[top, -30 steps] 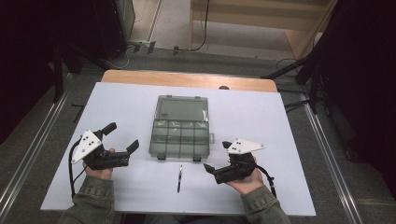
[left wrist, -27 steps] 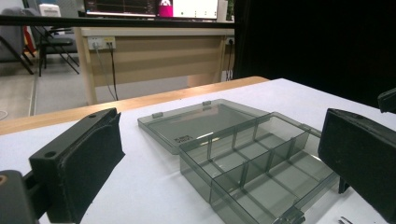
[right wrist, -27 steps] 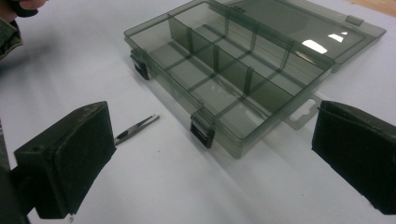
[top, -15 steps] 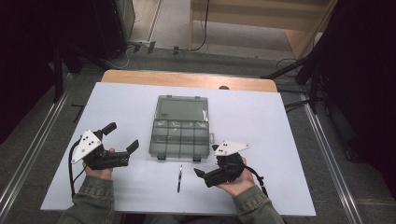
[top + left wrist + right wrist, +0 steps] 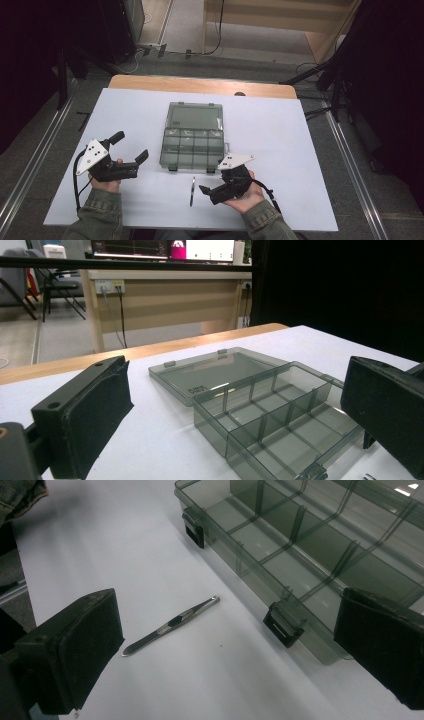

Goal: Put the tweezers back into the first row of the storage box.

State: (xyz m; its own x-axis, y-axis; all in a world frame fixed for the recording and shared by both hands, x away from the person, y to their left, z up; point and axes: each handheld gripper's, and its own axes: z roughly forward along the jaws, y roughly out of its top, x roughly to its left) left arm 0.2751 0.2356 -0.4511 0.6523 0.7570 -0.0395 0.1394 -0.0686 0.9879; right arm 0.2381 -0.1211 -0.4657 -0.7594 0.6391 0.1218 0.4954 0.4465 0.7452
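Right gripper view: slim metal tweezers (image 5: 172, 624), prob. steel; smoky translucent box (image 5: 320, 555).

The counter (image 5: 300, 145) has a white top with a bare wooden strip along its far edge. A smoky clear organizer box (image 5: 192, 148) lies open at the middle, its lid (image 5: 195, 116) folded flat toward the far side. Just in front of the box, apart from it, lie slim metal tweezers (image 5: 192, 191).
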